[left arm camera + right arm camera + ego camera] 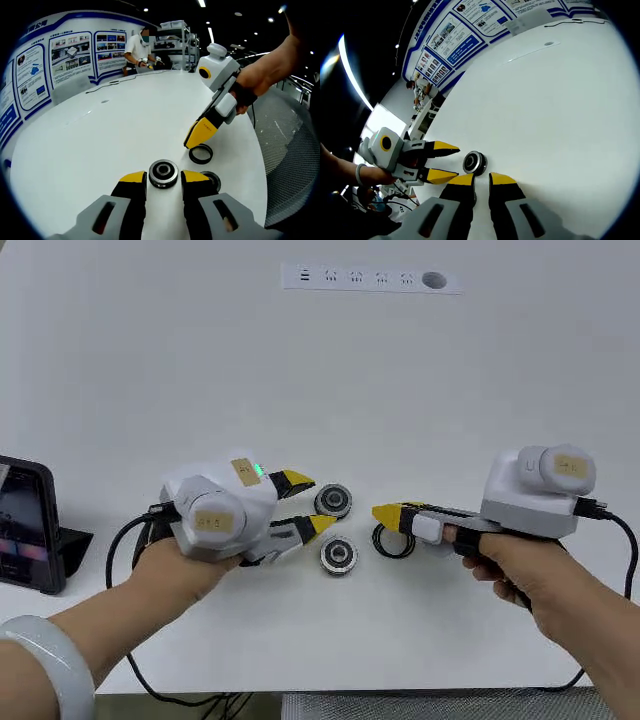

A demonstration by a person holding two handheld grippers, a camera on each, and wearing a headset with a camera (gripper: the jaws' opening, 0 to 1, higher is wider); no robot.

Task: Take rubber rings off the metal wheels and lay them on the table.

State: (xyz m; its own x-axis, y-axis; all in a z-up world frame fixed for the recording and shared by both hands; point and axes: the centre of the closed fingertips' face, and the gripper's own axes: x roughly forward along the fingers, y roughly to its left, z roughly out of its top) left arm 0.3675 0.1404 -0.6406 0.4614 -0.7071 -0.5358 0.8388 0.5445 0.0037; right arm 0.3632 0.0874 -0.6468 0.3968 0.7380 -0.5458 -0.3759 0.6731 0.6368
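Two metal wheels with dark outer rims lie on the white table point(300, 390), a far wheel point(333, 501) and a near wheel point(339, 556). A loose black rubber ring point(393, 541) lies flat to their right. My left gripper point(307, 502) is open, and its yellow tips flank the far wheel point(163, 172) without pressing it. The near wheel point(214, 176) peeks out behind one jaw. My right gripper point(383, 514) hovers just over the ring point(201, 153), its jaws a narrow gap apart with nothing between them. In the right gripper view, a wheel point(474, 162) lies just ahead of my right gripper point(481, 179).
A white power strip point(370, 278) lies at the table's far side. A dark tablet on a stand point(25, 525) sits at the left edge. Black cables trail from both grippers over the front edge. A person point(137, 47) stands far behind the table.
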